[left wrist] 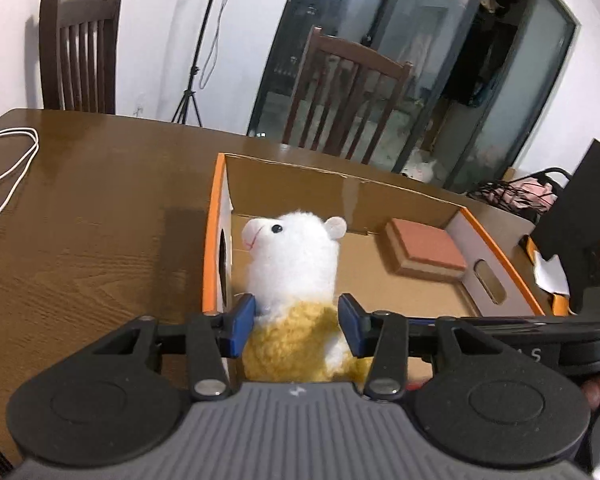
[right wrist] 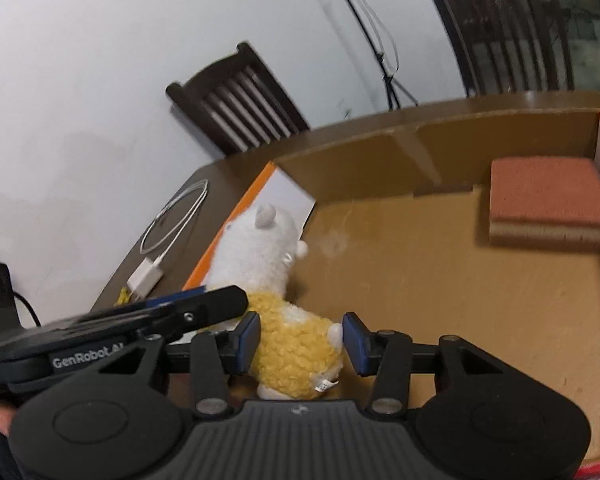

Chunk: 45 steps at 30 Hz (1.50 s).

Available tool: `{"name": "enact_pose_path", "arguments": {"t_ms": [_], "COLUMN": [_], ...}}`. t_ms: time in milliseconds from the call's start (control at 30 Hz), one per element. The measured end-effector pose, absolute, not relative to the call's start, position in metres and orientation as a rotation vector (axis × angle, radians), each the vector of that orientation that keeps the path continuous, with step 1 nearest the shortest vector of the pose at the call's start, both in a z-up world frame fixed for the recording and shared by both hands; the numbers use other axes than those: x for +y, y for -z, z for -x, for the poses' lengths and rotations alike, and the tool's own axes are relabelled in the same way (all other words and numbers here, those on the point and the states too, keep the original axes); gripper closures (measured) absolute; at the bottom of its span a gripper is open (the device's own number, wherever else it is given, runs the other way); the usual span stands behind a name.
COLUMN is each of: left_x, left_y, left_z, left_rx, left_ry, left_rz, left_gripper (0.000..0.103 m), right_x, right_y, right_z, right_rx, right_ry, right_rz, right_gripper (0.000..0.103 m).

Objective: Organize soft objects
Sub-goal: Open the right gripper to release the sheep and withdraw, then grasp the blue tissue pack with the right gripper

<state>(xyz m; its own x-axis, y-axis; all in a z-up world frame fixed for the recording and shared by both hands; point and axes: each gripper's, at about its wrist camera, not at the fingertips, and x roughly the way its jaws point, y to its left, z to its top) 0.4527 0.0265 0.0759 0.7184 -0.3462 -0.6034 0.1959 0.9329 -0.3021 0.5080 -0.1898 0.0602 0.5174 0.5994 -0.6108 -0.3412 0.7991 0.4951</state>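
Note:
A plush alpaca (left wrist: 290,264), white head over a yellow woolly body, hangs upright above the near left corner of an orange-rimmed cardboard box (left wrist: 210,240). My left gripper (left wrist: 296,304) is shut on the plush alpaca at the neck and chest, blue pads pressed to both sides. In the right wrist view the plush alpaca (right wrist: 288,344) faces away, and my right gripper (right wrist: 300,322) is shut on its yellow rump by the tail. The left gripper (right wrist: 220,300) comes in from the left there. A red-topped sponge (left wrist: 424,250) (right wrist: 548,204) lies in the box's (right wrist: 360,160) far right corner.
A white cable and charger (left wrist: 8,160) (right wrist: 172,232) lie on the brown wooden table (left wrist: 100,220) left of the box. Two dark wooden chairs (left wrist: 80,52) (left wrist: 344,92) stand behind the table, with a tripod (left wrist: 192,80) between them. A wire basket (left wrist: 516,196) and a black object (left wrist: 580,208) sit right of the box.

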Motion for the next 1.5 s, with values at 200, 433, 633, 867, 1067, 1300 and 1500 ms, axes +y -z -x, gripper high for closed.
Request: {"name": "enact_pose_path", "arguments": {"t_ms": [200, 433, 633, 867, 1067, 1300, 1500], "left_x": [0.028, 0.037, 0.048, 0.039, 0.024, 0.019, 0.011], "left_y": [-0.094, -0.139, -0.164, -0.168, -0.156, -0.114, -0.084], "left_z": [-0.432, -0.388, -0.314, -0.257, -0.228, -0.168, -0.139], "left_rx": [0.636, 0.532, 0.410, 0.338, 0.337, 0.383, 0.457], "left_ry": [0.290, 0.268, 0.270, 0.254, 0.242, 0.285, 0.330], "left_rz": [0.170, 0.135, 0.046, -0.014, 0.004, 0.032, 0.041], "left_gripper": [0.040, 0.036, 0.016, 0.010, 0.010, 0.004, 0.004], "right_x": [-0.184, -0.201, -0.256, -0.308, -0.303, -0.285, -0.282], "right_y": [-0.070, -0.135, -0.185, -0.195, -0.186, -0.136, -0.092], "right_z": [-0.492, -0.448, -0.370, -0.301, -0.265, -0.202, -0.151], "right_rx": [0.835, 0.684, 0.488, 0.392, 0.329, 0.320, 0.387], "right_ry": [-0.556, -0.545, -0.380, -0.269, -0.283, -0.311, -0.311], "right_rz": [-0.267, -0.197, -0.033, -0.025, -0.011, -0.004, -0.021], "right_gripper": [0.054, 0.047, 0.031, 0.022, 0.022, 0.018, 0.018]}}
